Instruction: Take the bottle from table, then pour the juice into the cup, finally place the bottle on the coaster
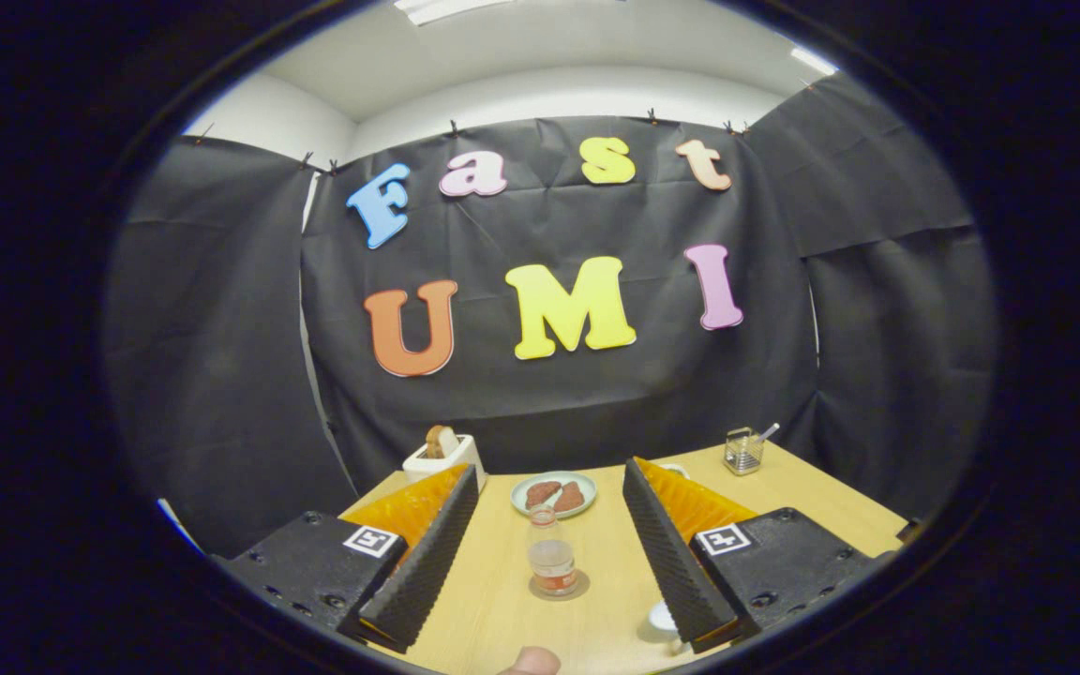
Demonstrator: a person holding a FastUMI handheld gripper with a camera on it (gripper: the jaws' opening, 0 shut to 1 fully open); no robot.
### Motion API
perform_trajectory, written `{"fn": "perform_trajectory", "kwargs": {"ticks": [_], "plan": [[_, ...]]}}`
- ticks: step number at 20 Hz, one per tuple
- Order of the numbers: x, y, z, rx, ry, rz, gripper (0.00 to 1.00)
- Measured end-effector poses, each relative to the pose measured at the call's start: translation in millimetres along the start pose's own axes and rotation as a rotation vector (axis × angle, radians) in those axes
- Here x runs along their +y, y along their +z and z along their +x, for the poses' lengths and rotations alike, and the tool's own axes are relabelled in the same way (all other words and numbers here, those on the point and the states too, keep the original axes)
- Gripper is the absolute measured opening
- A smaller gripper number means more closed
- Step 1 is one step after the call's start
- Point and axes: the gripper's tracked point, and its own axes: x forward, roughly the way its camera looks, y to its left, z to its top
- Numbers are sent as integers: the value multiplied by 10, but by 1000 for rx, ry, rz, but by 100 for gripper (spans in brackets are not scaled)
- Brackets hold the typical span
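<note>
Gripper [549, 553] fingers are spread wide, touching nothing; bottle [553, 559] stands upright on coaster [581, 589] between them; plate [554, 493] beyond; cup [663, 619] beside right finger.

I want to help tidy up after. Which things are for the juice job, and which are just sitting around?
For the job:
- bottle, standing on the coaster, between the open fingers of the hand-held gripper
- cup, by one finger

Just sitting around:
- plate with food, beyond the bottle
- toaster with bread
- small glass holder, far corner of the table
</note>
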Motion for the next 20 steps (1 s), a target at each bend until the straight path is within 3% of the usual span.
{"fn": "perform_trajectory", "kwargs": {"ticks": [8,17,20], "plan": [[185,396,-489,36,-74,-139,100],[502,654,-1083,37,-13,-57,100],[575,821,-1296,-1,-3,-102,100]]}}
